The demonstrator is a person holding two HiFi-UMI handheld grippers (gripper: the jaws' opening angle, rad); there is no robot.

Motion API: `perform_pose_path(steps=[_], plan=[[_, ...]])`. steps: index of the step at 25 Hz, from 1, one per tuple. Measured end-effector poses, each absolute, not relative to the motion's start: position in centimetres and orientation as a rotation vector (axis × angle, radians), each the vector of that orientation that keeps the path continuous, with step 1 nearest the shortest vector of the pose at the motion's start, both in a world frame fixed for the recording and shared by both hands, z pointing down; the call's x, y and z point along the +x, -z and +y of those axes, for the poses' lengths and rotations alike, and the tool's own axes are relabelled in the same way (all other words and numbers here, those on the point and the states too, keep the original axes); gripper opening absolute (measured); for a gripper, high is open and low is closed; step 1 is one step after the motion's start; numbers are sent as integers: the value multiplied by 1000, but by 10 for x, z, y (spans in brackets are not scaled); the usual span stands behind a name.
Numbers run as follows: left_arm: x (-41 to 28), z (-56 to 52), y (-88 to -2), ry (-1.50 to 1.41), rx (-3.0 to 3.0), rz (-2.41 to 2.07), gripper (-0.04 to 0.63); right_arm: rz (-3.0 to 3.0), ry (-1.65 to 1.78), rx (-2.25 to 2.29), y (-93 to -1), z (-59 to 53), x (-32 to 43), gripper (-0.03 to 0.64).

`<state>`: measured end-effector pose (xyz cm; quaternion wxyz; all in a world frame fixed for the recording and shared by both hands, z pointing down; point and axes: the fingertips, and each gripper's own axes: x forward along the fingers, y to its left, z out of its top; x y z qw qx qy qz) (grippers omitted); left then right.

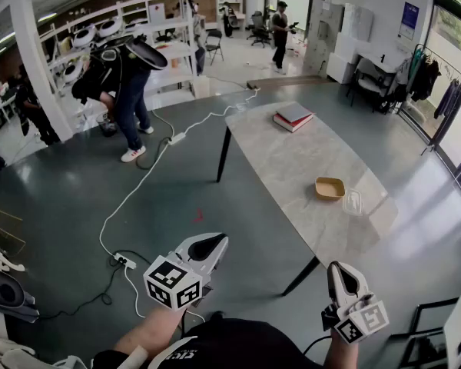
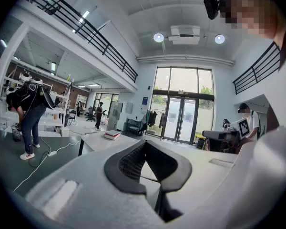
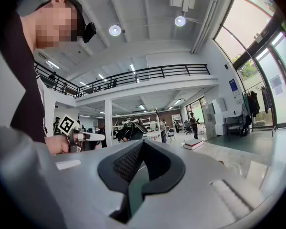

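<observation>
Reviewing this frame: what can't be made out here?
Clear container beside the yellow tray, head view: too small to tell its contents.
Stacked books, every view: titles too small to read.
Table, near end, left gripper view: hidden behind the left gripper.

Left gripper [image 1: 217, 241], right gripper [image 1: 337, 268], jaws together

Over on the table [image 1: 292, 167], the clear tub [image 1: 353, 203] just beside the yellow bowl [image 1: 329, 187] is too faint to show any contents. The books [image 1: 293, 117] at the table's far end are too small to read. The table's window-side legs are hidden under its top.
</observation>
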<state>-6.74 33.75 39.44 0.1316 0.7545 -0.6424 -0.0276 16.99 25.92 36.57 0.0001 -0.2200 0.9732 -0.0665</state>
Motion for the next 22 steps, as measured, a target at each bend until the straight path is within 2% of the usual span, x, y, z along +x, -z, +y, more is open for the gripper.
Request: perform_pose_path(steps=[22], plan=[[-120,355,-407,69,2169,-1851,5,3028,304,-661,-376,266,113,2]])
